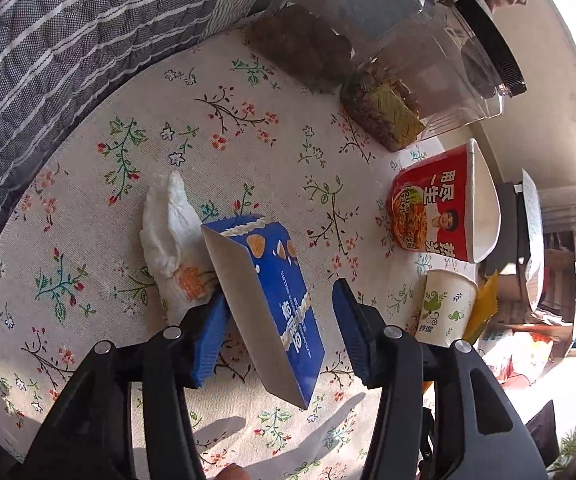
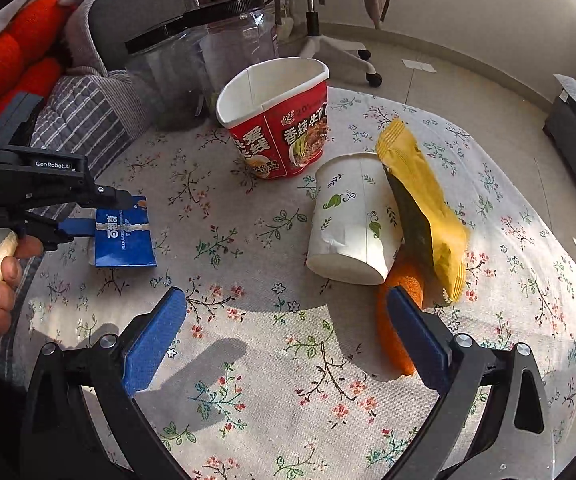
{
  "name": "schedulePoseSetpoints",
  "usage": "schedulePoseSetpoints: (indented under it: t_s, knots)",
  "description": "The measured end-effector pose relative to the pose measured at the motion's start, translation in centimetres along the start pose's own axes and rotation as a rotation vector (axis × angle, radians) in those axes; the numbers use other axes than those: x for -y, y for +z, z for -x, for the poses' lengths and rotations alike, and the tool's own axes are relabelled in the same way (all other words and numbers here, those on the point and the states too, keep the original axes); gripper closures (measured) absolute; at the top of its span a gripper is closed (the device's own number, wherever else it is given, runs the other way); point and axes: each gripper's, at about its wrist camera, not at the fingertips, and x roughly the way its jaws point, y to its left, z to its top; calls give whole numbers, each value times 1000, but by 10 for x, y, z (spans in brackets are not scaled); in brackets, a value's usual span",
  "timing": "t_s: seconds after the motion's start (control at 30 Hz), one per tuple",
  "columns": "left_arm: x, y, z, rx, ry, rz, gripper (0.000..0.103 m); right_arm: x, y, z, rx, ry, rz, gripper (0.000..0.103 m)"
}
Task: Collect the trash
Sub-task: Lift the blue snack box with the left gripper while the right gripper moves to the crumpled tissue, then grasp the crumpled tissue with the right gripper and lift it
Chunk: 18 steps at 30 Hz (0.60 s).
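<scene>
On a round table (image 2: 271, 380) covered with a flowered cloth, the left gripper (image 1: 279, 312) hangs over a blue snack box (image 1: 271, 300) in the lower middle of the left wrist view. Its jaws stand apart: the box lies between them, leaning against the left-hand pad, while the right-hand pad is clear of it, so nothing is pinched. Just beside the box, to its left, lies a crumpled white tissue (image 1: 169, 232). In the right wrist view the same box (image 2: 125, 238) sits at the left edge of the table with the left gripper (image 2: 87, 210) reaching in from the frame's left, and a hand (image 2: 1, 276) shows at the left border holding that tool.

The right gripper (image 2: 288, 320) fills the bottom of its own view, jaws spread wide with only bare cloth between them. Its right-hand pad sits in front of an orange thing (image 2: 398, 308), possibly fruit peel; whether they touch I cannot tell. Above that lies a white paper cup (image 2: 352, 224) on its side, and a yellow wrapper (image 2: 424, 200) rests against the cup's right. A red noodle cup (image 2: 279, 120) stands open in the upper middle of the frame, with clear plastic jars (image 2: 203, 56) with black lids behind it. A swivel chair (image 2: 316, 8) stands on the floor at the top of the frame.
</scene>
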Motion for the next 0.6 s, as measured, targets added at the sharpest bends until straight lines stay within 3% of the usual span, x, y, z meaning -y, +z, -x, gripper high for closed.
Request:
schedulePoseSetpoints:
  t_s: [0.03, 0.13, 0.23, 0.33, 0.4, 0.47, 0.6]
  knots:
    - [-2, 1, -1, -1, 22, 2, 78, 0, -1, 0, 1, 0, 2, 7]
    - [-3, 2, 5, -15, -25, 19, 90, -4, -1, 2, 13, 12, 16, 7]
    - [9, 0, 35, 54, -112, -25, 92, -12, -2, 4, 25, 53, 24, 7]
    - [23, 0, 76, 174, -191, -79, 92, -27, 1, -1, 20, 73, 0, 7]
    - [30, -2, 105, 304, -149, -141, 92, -43, 6, -8, 11, 92, -35, 7]
    - [38, -6, 131, 436, -61, -212, 92, -65, 13, -17, 11, 118, -71, 7]
    - [41, -13, 168, 609, 71, -301, 92, -123, 26, -44, -66, 150, -28, 7]
